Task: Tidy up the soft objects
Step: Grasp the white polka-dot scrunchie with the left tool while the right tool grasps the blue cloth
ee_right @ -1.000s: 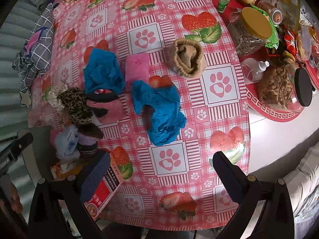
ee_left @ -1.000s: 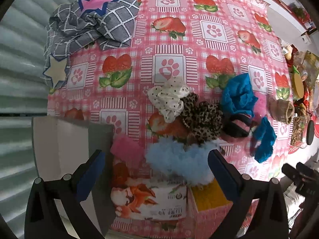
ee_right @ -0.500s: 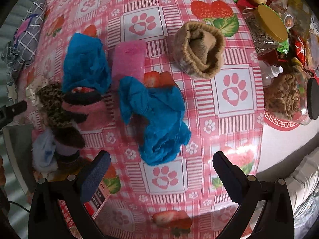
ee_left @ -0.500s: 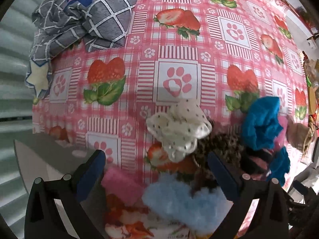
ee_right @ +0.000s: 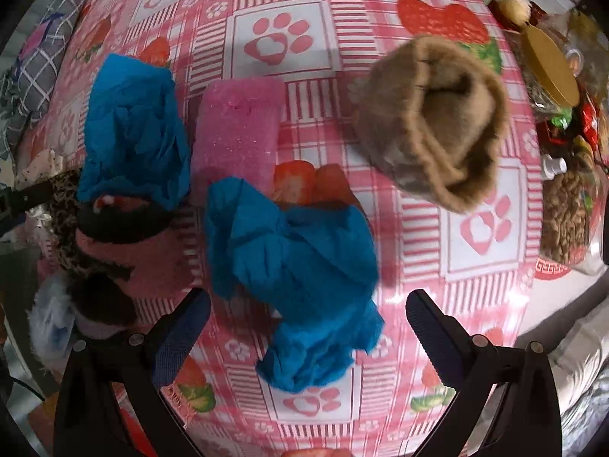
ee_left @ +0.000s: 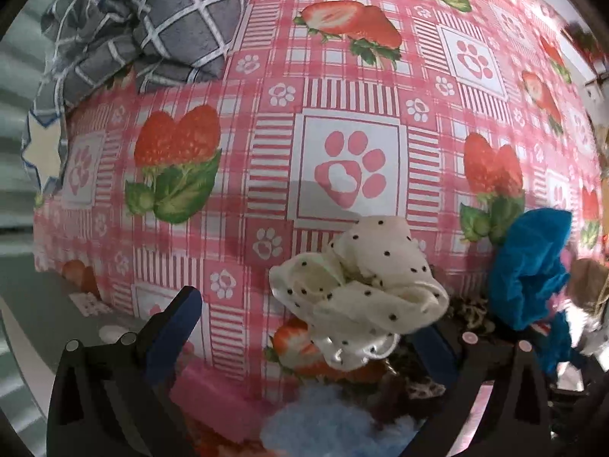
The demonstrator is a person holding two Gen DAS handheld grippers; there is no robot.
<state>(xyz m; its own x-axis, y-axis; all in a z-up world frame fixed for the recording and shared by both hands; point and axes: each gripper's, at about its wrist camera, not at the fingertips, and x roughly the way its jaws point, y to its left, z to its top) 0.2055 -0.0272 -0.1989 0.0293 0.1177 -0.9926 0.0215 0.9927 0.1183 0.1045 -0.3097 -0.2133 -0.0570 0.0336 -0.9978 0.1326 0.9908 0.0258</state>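
My left gripper [ee_left: 304,331] is open, low over a cream polka-dot scrunchie [ee_left: 357,289] that lies between its fingers on the strawberry tablecloth [ee_left: 266,152]. A light blue fluffy piece [ee_left: 323,422] and a pink sponge [ee_left: 213,396] sit below it, and a leopard scrunchie [ee_left: 472,310] lies partly hidden by the right finger. My right gripper [ee_right: 308,320] is open, straddling a crumpled blue cloth [ee_right: 300,266]. Past it lie a second blue cloth [ee_right: 133,129], a pink sponge [ee_right: 239,125] and a tan furry band [ee_right: 434,122]. A pink and black sock [ee_right: 121,228] lies at the left.
A grey checked cloth [ee_left: 152,26] with star patches is heaped at the far left corner of the table. Jars and snack packets [ee_right: 559,122] crowd the right side on a red mat. The table edge drops off at the left [ee_left: 34,266].
Both grippers moved forward and down toward the table. The polka-dot scrunchie now lies between the left fingers and the blue cloth between the right fingers; both stay open.
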